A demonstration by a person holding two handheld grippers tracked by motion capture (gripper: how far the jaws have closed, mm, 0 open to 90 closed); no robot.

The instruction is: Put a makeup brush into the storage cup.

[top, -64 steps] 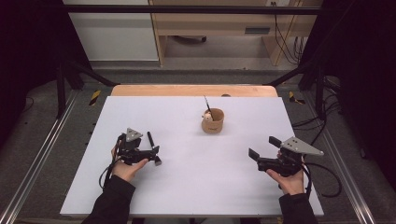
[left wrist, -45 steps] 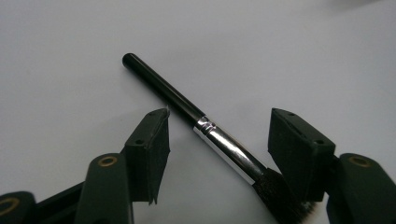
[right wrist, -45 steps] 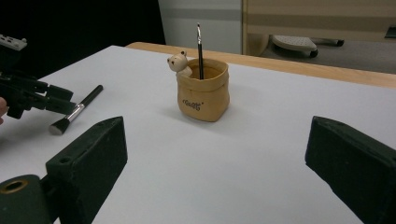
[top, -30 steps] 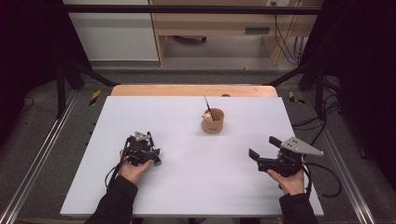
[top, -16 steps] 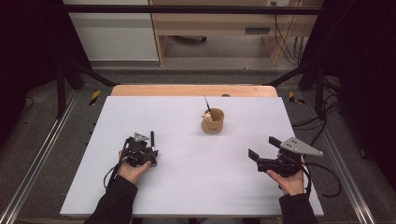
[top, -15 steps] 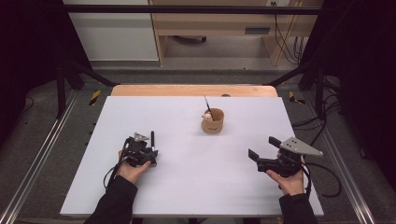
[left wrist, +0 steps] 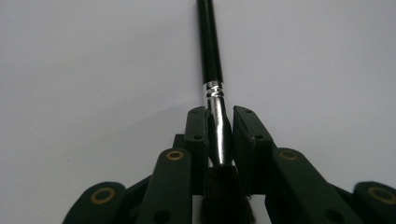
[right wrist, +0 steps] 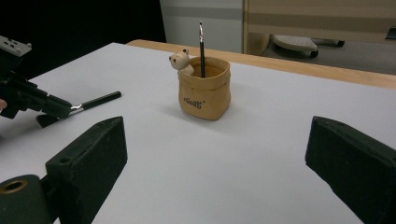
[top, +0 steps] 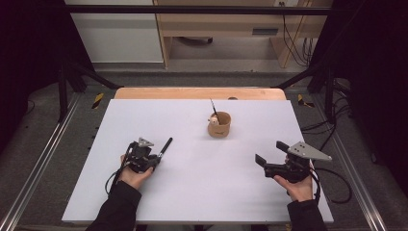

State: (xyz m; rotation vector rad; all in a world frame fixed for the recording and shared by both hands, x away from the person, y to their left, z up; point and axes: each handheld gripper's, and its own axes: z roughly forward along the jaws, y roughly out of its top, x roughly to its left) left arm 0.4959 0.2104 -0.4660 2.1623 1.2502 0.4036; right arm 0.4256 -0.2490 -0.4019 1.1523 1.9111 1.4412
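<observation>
Brush (left wrist: 211,70) clamped in the left gripper (top: 155,158): the two black jaws have just been closing and now press on the silver ferrule from both sides, with the dark bristles between the jaw arms and the black handle running straight out ahead over the white table (top: 192,192). In the high view this makeup brush lies low over the table's left half, nearer the front edge than the back, its handle pointing toward the far right. In the right gripper view it looks tilted a little upward from the jaws; whether the handle tip touches the surface I cannot tell

The right gripper (top: 269,160) sits near the front right corner, held in the person's right hand (top: 298,185), with its jaws standing wide apart and nothing between them. It faces the tan fabric-look pot (right wrist: 204,93), which stands upright near the middle of the table, toward the back edge, well apart from both grippers. A small bear figure (right wrist: 180,61) peeks over the pot's rim, and a thin dark brush (right wrist: 201,49) stands upright inside it

A wooden strip (top: 199,93) runs along the table's back edge
</observation>
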